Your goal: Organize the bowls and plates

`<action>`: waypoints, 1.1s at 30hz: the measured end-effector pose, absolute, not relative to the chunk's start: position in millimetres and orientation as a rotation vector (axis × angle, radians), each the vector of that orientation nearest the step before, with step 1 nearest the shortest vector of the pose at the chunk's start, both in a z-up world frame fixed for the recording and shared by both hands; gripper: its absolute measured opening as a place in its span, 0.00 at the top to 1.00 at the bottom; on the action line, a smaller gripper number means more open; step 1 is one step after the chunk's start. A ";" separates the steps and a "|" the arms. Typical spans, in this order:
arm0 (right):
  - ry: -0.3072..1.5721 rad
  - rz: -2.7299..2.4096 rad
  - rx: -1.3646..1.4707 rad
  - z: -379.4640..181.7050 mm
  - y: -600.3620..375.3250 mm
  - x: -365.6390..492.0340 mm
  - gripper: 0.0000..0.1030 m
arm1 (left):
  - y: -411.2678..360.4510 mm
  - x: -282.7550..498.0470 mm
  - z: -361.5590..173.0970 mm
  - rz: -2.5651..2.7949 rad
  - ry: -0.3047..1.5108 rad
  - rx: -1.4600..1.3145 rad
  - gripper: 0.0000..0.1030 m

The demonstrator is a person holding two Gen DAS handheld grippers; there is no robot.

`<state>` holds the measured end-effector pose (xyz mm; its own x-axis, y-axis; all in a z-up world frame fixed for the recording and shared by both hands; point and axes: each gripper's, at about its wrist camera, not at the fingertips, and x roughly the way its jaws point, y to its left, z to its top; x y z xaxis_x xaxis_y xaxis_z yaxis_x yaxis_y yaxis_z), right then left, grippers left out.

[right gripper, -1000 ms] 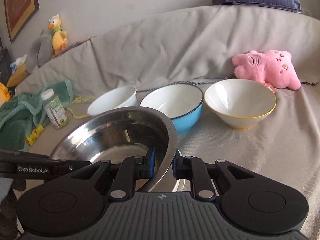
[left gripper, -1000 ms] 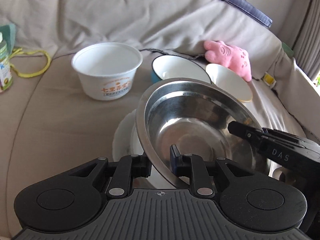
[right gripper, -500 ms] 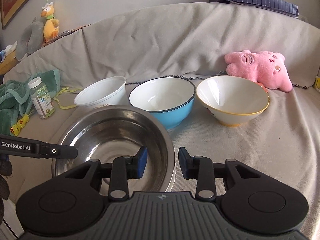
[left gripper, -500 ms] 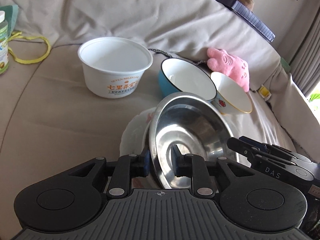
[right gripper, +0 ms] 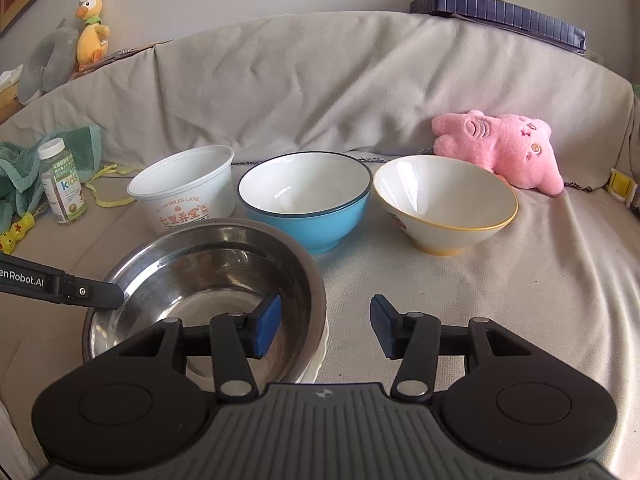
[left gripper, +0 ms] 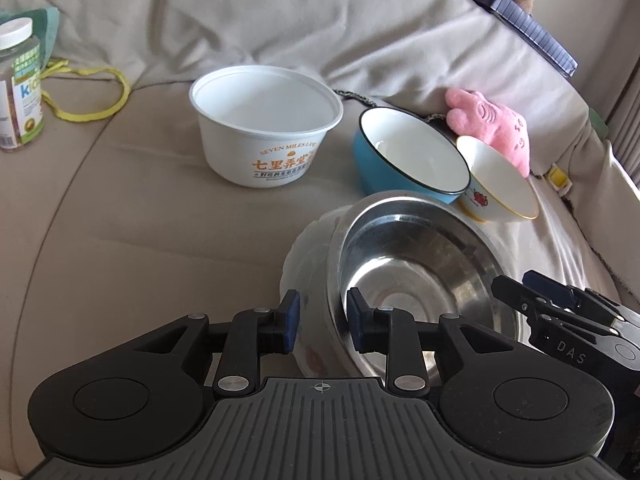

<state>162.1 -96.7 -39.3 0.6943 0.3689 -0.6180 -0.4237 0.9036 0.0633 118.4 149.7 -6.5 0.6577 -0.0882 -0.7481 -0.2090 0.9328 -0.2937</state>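
Note:
A steel bowl rests on a white plate on the sofa seat. My left gripper is open, its fingers straddling the bowl's near rim without pinching it. My right gripper is open wide, one finger over the bowl's inside, the other outside its right rim. Behind stand a white plastic tub, a blue bowl and a cream bowl with a yellow rim.
A pink plush toy lies at the back right. A vitamin bottle and a green towel are at the left. The beige sofa cover stretches to the right of the bowls.
Both grippers held the steel bowl tilted and lifted a second ago. It has come down onto the white plate. The right gripper opened first, then the left.

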 end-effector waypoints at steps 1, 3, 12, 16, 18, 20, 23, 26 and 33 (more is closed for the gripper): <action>0.673 0.440 -0.082 -39.0 -99.2 163.4 0.52 | 149.1 118.9 -6.1 0.076 0.855 -0.373 0.72; 0.668 0.431 -0.070 -37.6 -107.1 166.4 0.52 | 147.2 119.4 -0.5 0.095 0.837 -0.371 0.75; 0.594 0.307 -0.084 -19.3 -167.1 209.8 0.42 | 103.6 193.6 59.2 -0.136 0.724 -0.336 0.75; 0.643 0.192 -0.087 -25.7 -199.4 238.7 0.34 | 65.6 274.8 71.0 -0.335 0.766 -0.298 0.75; 0.667 0.221 -0.017 -26.9 -218.4 251.1 0.32 | 49.8 316.2 69.7 -0.375 0.807 -0.247 0.75; 0.706 0.303 0.080 -26.9 -233.9 267.6 0.32 | 38.6 350.5 63.6 -0.375 0.838 -0.181 0.75; 0.776 0.320 0.217 -34.7 -244.0 302.8 0.39 | 32.3 396.6 44.0 -0.347 0.897 -0.144 0.75; 0.824 0.325 0.265 -51.5 -237.4 335.6 0.55 | 35.2 425.3 21.0 -0.312 0.942 -0.141 0.75; 0.968 0.435 0.383 -94.4 -206.5 375.9 0.75 | 34.8 454.0 -21.4 -0.321 1.057 -0.173 0.75</action>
<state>375.9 -206.5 -94.4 0.4945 0.5147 -0.7004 -0.1820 0.8493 0.4956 454.0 34.8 -21.4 0.4506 -0.3407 -0.8252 0.1761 0.9401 -0.2920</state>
